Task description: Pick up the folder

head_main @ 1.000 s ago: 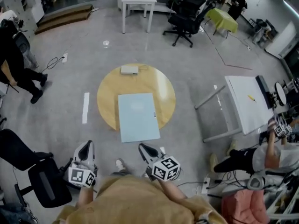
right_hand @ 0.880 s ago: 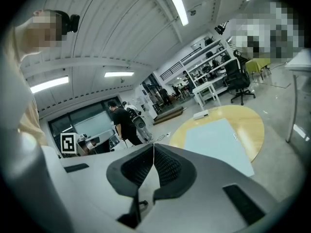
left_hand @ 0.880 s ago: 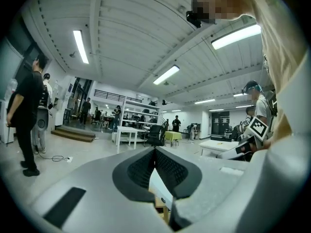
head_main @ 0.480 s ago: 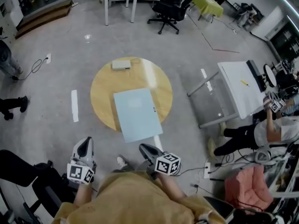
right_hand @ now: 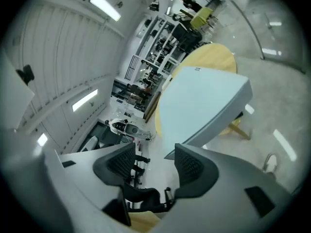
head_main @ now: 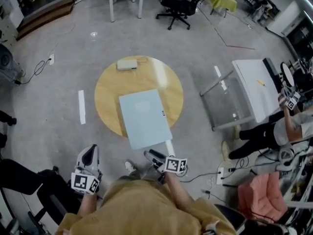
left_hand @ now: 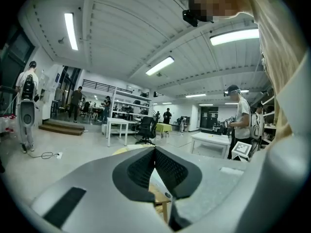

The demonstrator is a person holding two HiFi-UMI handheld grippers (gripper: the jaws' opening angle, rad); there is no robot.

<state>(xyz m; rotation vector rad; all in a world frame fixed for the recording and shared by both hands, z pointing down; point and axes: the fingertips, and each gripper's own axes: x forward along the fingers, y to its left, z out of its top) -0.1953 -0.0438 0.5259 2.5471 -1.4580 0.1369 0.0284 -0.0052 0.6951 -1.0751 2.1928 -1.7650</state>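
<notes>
The left gripper [head_main: 88, 154] is held low at the near left, well short of the round wooden counter [head_main: 108, 89]; in the left gripper view its jaws are seen pressed together with nothing between them [left_hand: 155, 153], and little change is seen in it over the last second.

On the counter's far side a small white box [head_main: 126, 65] is seen; the pale blue folder [head_main: 145, 117] lies flat across the counter's near half, its near corner jutting out past the rim toward the person, and it is untouched.

To the right of that corner, the right gripper [head_main: 149, 155] has been lowered and rolled over since a second ago, so that its marker cube is now seen smaller and turned; its jaws, clenched a moment before, are opening; in the right gripper view nothing is found between the pads [right_hand: 153, 165], and the folder's overhanging edge [right_hand: 204, 106] is seen just beyond the tip of one jaw.

The change is judged to be the set-up for a pinch on the overhang: one jaw to be slid under the projecting edge, the other over it; the grasp itself is not yet made.
</notes>
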